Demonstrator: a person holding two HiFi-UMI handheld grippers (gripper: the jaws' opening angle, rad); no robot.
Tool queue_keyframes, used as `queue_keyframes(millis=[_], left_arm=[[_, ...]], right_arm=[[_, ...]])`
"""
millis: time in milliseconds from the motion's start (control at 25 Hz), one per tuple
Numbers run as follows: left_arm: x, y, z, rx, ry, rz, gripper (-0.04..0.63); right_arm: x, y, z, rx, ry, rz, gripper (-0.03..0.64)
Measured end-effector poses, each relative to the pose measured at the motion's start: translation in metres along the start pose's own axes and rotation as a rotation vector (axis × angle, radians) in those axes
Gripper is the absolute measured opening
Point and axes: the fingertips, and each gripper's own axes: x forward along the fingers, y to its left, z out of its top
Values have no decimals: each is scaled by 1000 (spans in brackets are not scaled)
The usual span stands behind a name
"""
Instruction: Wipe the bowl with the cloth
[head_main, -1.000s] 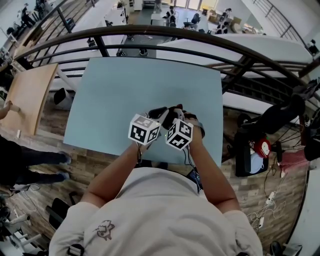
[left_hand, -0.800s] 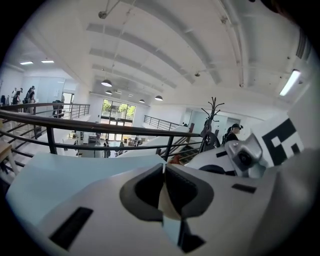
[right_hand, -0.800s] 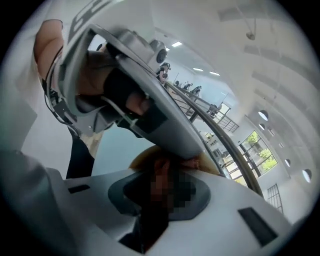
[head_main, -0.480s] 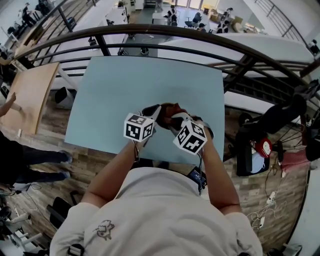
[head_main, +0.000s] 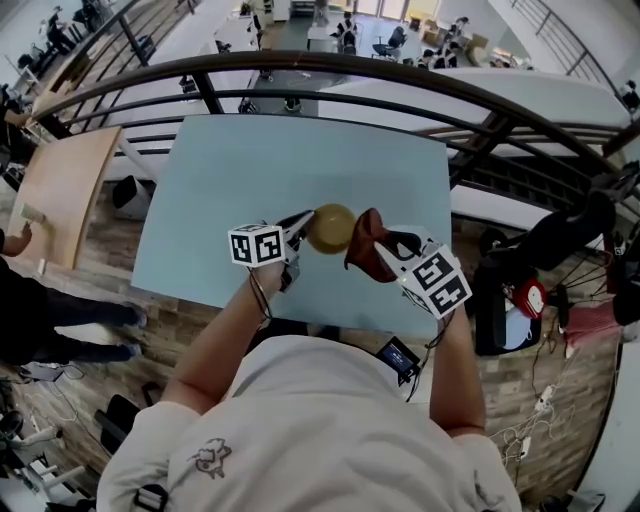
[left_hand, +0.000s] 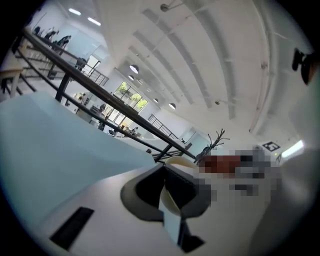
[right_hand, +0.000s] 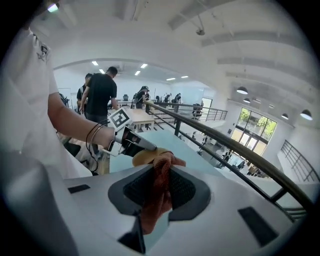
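Bowl (head_main: 331, 228) sits in your left gripper (head_main: 300, 225), tan and round, over the near part of the pale blue table (head_main: 250, 170). Your left jaws are clamped tight on the bowl's thin cream rim (left_hand: 169, 199), so you carry it from its left side. Your right gripper (head_main: 388, 246) is clenched on the reddish-brown cloth (head_main: 364, 246), which bunches up between the pads and hangs out below them. The cloth's free end lies just beside the bowl's right side; whether they touch you cannot tell.
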Motion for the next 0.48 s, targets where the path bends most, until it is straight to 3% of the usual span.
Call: queue_keyframes(millis=[280, 480], left_arm=[[10, -26, 4, -408, -110, -279, 17], [12, -52, 0, -593, -124, -437, 17]], right_arm=[[-3, 7, 20, 120, -167, 95, 87], [-11, 12, 48, 131, -339, 133, 87]])
